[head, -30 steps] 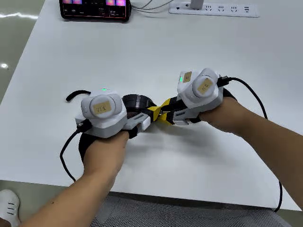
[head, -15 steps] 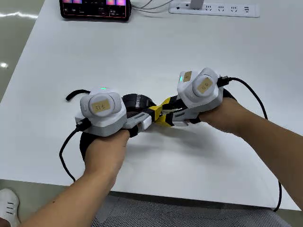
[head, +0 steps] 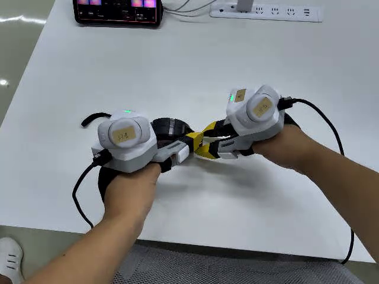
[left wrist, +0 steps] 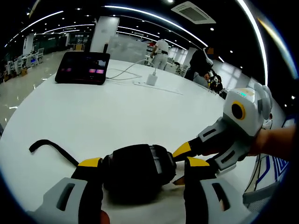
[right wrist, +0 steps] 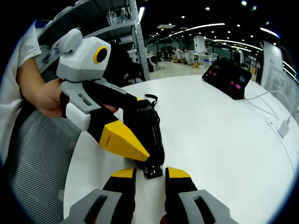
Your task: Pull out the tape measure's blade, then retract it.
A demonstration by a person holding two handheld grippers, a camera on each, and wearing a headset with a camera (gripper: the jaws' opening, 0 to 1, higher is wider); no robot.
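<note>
Centrally on the white tabletop [head: 118, 59], black round tape measure [left wrist: 135, 175] clamped in the left gripper [left wrist: 142, 163], right gripper [right wrist: 152, 174] just beside it, yellow-tipped jaws pinched on the black hook [right wrist: 153, 171] at the blade's end.

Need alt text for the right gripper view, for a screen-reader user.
Yellow-tipped jaws of the right tool rise from the bottom, flanking the black hook at the end of a black tape measure on a white table; whether they pinch it is unclear. The left tool, held in a hand, grips the case from the left.
</note>
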